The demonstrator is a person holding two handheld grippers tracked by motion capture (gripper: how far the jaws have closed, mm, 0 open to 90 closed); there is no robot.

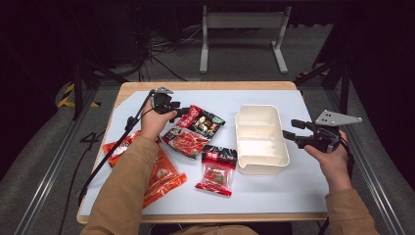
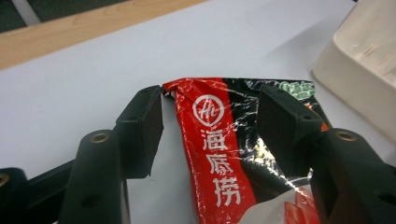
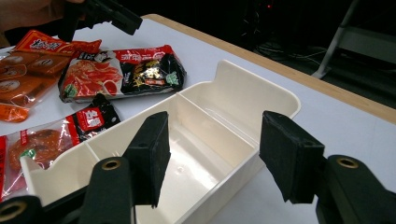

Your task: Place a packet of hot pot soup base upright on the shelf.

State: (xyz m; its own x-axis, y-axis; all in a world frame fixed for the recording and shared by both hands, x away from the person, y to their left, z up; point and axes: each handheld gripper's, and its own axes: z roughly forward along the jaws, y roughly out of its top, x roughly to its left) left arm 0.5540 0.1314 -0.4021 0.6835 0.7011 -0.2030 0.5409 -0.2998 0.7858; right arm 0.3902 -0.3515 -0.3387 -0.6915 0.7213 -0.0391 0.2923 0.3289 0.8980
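The left claw (image 1: 182,112) sits at about 11 o'clock on the bench (image 1: 303,196), its jaws apart and straddling the top edge of the red-and-black hotpot packet (image 1: 193,129). In the left gripper view the left claw (image 2: 209,122) has one pad just beside the packet's red corner and the other over its black part, with the red-and-black hotpot packet (image 2: 219,154) lying flat on the pale sheet between them; I cannot tell whether either pad touches it. The packet rests near the bench's centre, just left of the white tray (image 1: 281,147).

At 8 o'clock an orange packet (image 1: 164,174) lies partly under the person's left sleeve (image 1: 125,191). Toward 6 o'clock, a small red-and-black packet (image 1: 217,169) lies just beside the tray's near corner.

The tray, split into compartments, stands right of centre. At 3 o'clock the right claw (image 1: 289,129) hangs just off the tray's right rim, jaws apart and holding nothing. In the right gripper view the right claw (image 3: 214,154) frames the white tray (image 3: 243,95), with the hotpot packet beyond it.
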